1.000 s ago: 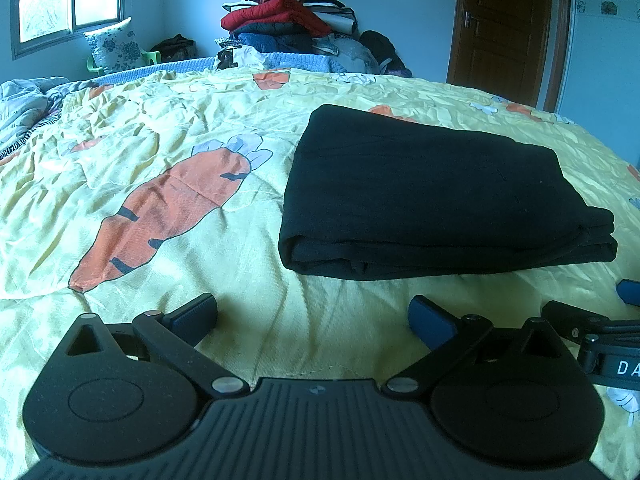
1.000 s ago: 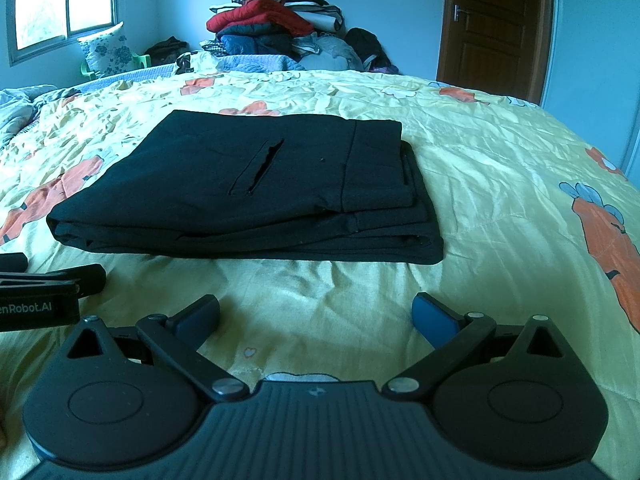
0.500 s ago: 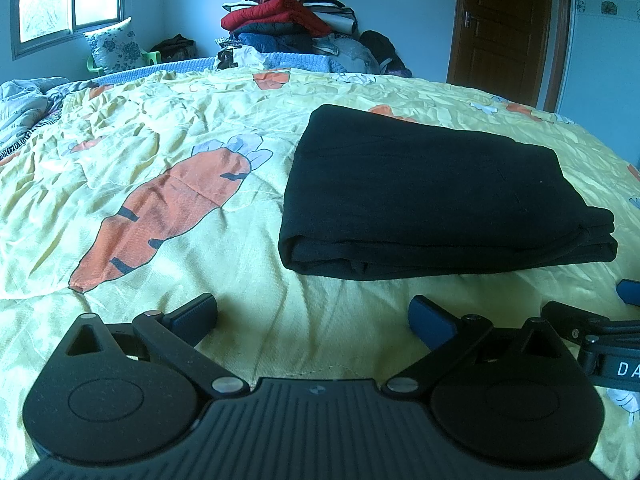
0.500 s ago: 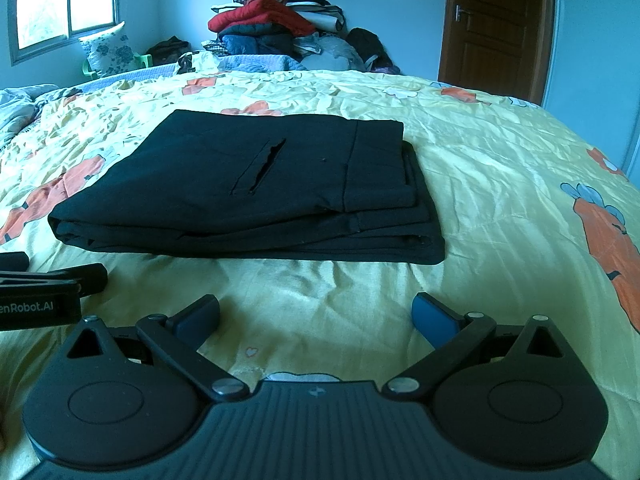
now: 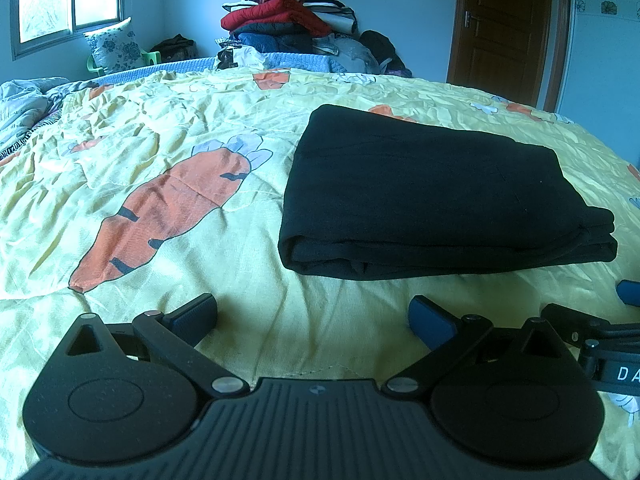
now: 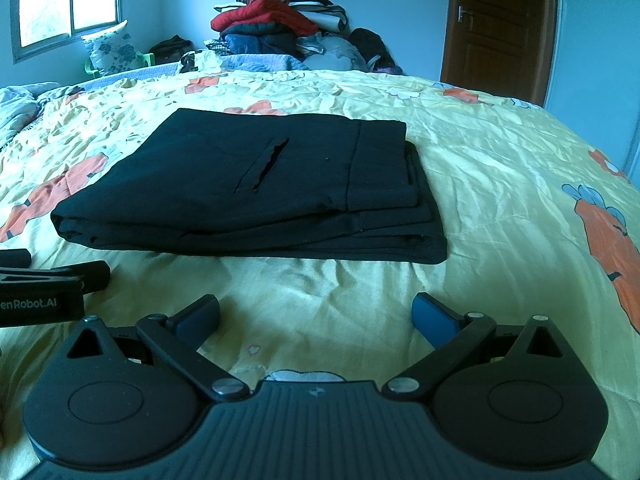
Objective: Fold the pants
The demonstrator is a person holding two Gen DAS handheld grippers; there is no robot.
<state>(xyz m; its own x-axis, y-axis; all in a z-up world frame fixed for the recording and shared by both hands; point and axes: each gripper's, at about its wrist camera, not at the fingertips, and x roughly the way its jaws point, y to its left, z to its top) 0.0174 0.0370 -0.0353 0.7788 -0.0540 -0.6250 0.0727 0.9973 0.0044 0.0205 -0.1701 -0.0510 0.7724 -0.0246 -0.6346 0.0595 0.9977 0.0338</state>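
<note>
The black pants [image 5: 436, 196] lie folded into a flat rectangle on the yellow carrot-print bedspread [image 5: 168, 152]. In the right wrist view the pants [image 6: 256, 184] show a pocket slit on top and stacked layers at the right edge. My left gripper [image 5: 314, 316] is open and empty, just in front of the fold's near left corner, apart from it. My right gripper [image 6: 316, 318] is open and empty, just in front of the near edge. Each gripper's fingers show at the edge of the other's view.
A heap of clothes [image 5: 288, 24] is piled at the far side of the bed. A floral pillow [image 5: 114, 46] sits under the window at the back left. A brown door [image 5: 506, 24] stands at the back right. A rumpled blue blanket [image 5: 24, 96] lies at the left edge.
</note>
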